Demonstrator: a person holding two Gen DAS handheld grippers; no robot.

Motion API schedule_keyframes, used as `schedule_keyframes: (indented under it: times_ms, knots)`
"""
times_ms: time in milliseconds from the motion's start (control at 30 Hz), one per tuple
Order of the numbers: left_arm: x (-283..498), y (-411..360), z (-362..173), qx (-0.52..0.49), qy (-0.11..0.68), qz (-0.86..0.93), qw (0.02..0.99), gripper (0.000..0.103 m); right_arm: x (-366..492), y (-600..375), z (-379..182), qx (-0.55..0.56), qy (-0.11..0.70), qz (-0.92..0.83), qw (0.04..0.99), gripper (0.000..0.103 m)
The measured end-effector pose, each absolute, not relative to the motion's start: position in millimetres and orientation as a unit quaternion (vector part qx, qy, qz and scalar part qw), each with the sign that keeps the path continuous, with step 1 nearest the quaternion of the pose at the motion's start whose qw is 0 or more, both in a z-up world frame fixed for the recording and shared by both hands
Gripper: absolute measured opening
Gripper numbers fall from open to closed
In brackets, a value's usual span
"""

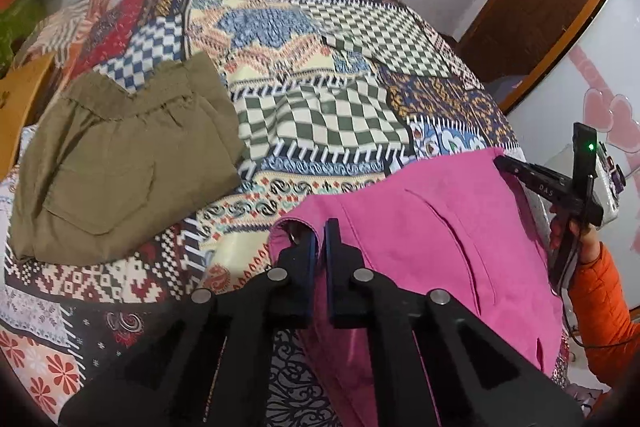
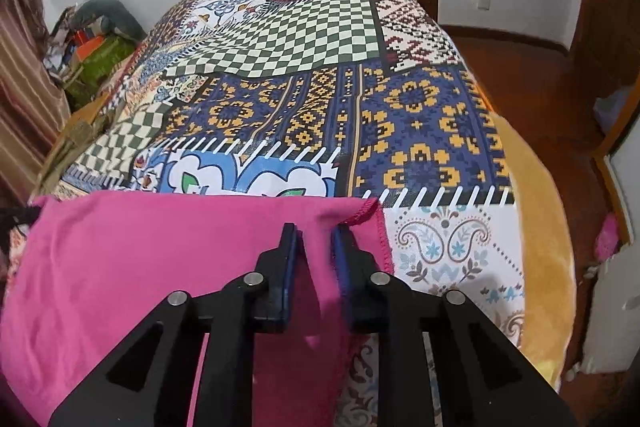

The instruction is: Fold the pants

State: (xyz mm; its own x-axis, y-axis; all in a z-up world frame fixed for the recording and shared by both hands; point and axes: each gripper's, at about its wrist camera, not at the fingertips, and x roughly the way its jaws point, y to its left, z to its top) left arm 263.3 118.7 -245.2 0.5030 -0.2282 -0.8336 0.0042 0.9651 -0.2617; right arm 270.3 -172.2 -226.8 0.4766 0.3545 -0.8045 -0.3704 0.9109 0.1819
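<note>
Pink pants (image 1: 432, 235) hang lifted over the near edge of the bed. My left gripper (image 1: 319, 231) is shut on their left top corner. My right gripper (image 2: 316, 239) is shut on a fold of the same pink pants (image 2: 140, 259) near the stitched right corner; it also shows at the right of the left wrist view (image 1: 504, 163), pinching the cloth's far corner. The fabric stretches between the two grippers.
A patchwork bedspread (image 1: 320, 75) covers the bed. Folded olive-green pants (image 1: 124, 163) lie on its left side. A yellow blanket edge (image 2: 536, 227) runs along the bed's right side, with wooden floor (image 2: 520, 67) beyond. Clutter (image 2: 92, 39) sits at the far left.
</note>
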Motion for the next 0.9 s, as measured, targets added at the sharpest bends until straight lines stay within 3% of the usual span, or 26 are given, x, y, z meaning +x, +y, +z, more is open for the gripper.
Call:
schedule_keyframes:
  times_ms: [300,600,900]
  knots:
    - [263,122,-244,-0.097,0.487,-0.044,0.867,0.003,266,-165,-221,-0.067,0.435,0.192,0.877,0.004]
    - [262,119,-252,-0.08,0.511,-0.032,0.855,0.003,272,-167,-226,-0.075,0.462,0.187,0.864,0.004]
    - [258,108,-208,-0.056,0.474,-0.033,0.878,0.008,259,-165,-189,-0.043,0.437,0.204,0.875,0.024]
